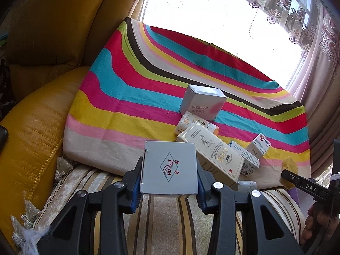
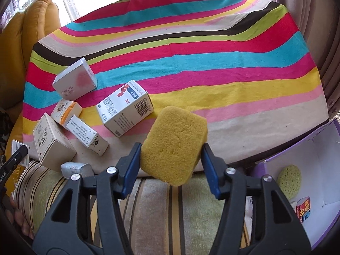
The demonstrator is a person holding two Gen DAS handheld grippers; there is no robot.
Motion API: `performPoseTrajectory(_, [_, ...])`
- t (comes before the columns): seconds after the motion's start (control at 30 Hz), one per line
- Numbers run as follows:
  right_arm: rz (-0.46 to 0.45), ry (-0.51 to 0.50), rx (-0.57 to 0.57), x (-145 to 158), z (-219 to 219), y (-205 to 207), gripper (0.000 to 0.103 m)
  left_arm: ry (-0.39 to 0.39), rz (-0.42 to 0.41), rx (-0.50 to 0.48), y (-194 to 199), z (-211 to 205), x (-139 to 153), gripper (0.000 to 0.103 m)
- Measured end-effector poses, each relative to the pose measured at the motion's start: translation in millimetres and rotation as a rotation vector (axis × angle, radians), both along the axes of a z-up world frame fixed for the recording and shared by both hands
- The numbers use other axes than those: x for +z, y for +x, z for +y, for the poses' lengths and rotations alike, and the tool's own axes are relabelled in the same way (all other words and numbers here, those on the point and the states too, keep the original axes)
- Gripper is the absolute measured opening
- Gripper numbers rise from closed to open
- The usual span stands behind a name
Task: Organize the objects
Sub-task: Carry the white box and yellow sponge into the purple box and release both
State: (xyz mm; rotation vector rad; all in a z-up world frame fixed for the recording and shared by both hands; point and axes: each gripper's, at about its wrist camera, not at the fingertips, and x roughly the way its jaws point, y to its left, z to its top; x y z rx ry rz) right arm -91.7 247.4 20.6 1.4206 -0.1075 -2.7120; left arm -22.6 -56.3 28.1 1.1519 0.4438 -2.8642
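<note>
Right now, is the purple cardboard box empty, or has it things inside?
Not empty. The purple cardboard box lies open and holds a round green sponge and a small printed carton.

A yellow leather sofa (image 1: 48, 68) is seen filling the left of the left wrist view, with a dark object (image 1: 3, 137), cut off by the frame edge, lying on its arm. A striped velvety cover (image 1: 161, 218) with tassels (image 1: 63, 165) is spread along the bottom. A bright window (image 1: 212, 10) is shown at the upper centre, and floral lace curtains (image 1: 297, 8) are hung at the upper right.
</note>
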Motion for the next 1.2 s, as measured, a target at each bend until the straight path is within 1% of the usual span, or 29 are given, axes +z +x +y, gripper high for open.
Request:
performPoseTrajectory(0.07, [0.014,-0.002,0.002,3.5,4.5,9.2,0.059,-0.002,0.018,-0.024,7.1,9.1,3.9,0.042])
performPoseTrajectory(0.3, [0.037,-0.005,-0.004,11.2,20.6,42.4,0.059,-0.016,0.037,-0.12,21.5,45.0,10.3,0.042])
performPoseTrajectory(0.47, [0.05,-0.003,-0.032,16.4,38.8,62.7,0.059,-0.007,0.049,-0.2,23.6,67.1,13.7,0.042])
performPoseTrajectory(0.73, [0.048,-0.019,-0.116,18.3,84.8,85.8,0.059,0.021,0.036,-0.381,10.0,123.3,13.2,0.042])
performPoseTrajectory(0.87, [0.047,-0.018,-0.168,18.1,110.7,97.0,0.059,0.012,0.024,-0.466,2.9,157.4,12.5,0.042])
performPoseTrajectory(1.0, [0.038,-0.02,-0.217,15.5,136.2,106.2,0.059,0.002,0.014,-0.531,-1.3,187.9,13.7,0.042])
performPoseTrajectory(1.2, [0.038,0.007,-0.279,13.4,168.3,120.6,0.059,-0.019,-0.002,-0.646,-4.1,234.6,14.5,0.042])
